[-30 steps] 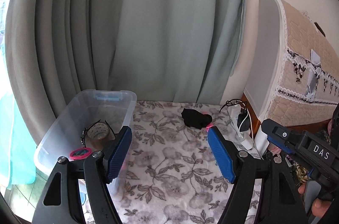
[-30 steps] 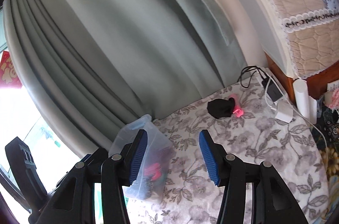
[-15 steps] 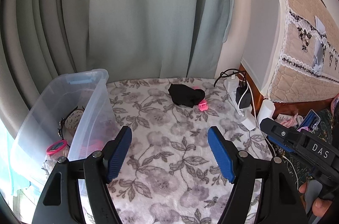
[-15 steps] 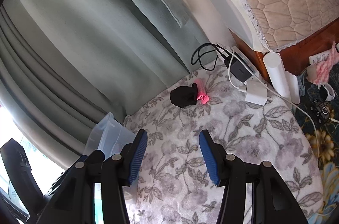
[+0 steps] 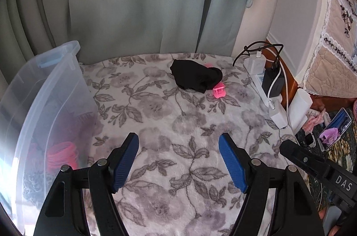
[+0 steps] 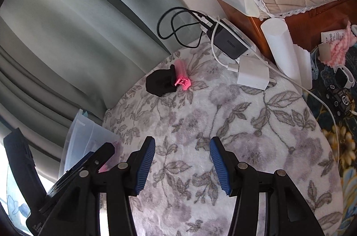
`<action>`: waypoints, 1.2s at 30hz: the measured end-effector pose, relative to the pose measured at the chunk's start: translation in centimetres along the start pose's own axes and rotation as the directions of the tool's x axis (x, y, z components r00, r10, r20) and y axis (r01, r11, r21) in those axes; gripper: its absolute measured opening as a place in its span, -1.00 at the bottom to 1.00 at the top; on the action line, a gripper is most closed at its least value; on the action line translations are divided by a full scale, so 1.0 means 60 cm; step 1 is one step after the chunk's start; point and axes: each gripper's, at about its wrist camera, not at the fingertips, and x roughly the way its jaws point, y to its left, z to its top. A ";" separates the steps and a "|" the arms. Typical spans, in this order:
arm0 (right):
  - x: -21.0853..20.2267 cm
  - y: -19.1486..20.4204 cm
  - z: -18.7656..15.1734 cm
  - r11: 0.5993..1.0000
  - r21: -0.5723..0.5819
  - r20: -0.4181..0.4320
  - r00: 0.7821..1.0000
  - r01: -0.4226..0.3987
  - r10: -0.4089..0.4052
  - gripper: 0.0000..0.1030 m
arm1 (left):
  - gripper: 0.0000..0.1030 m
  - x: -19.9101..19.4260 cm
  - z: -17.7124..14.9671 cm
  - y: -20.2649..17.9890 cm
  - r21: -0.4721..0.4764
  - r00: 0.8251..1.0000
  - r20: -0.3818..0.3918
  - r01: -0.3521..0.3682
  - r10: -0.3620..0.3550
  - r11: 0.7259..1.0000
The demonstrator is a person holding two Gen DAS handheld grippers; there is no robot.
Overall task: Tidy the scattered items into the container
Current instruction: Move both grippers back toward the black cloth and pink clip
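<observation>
Grippers — left gripper (image 5: 178,160) and right gripper (image 6: 181,163) — have swung away from the container (image 5: 44,106), both jaws spread and empty; black cloth (image 5: 194,78) and pink clip (image 5: 218,90) lie far ahead, uncollected.

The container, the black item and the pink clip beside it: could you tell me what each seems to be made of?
Container: clear, glossy plastic; its contents show through the wall.
Black item: soft matte fabric, probably; it lies crumpled in folds.
Pink clip: hard moulded plastic, apparently, with a smooth, bright surface.
</observation>
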 end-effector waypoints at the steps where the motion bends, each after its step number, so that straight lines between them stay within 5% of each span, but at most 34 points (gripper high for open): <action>1: 0.008 0.001 0.005 1.000 -0.010 -0.004 1.000 0.008 -0.008 0.07 | 0.46 0.014 0.004 -0.002 -0.001 1.000 -0.004 -0.004 0.004 1.000; 16: 0.137 0.016 0.073 0.994 -0.098 -0.046 0.998 0.048 -0.053 0.07 | 0.46 0.196 0.082 -0.020 0.012 0.999 -0.018 0.040 -0.039 0.999; 36: 0.217 0.020 0.119 0.988 -0.128 -0.018 0.995 0.091 -0.094 0.07 | 0.45 0.309 0.133 -0.028 0.032 0.990 0.005 0.142 -0.142 0.989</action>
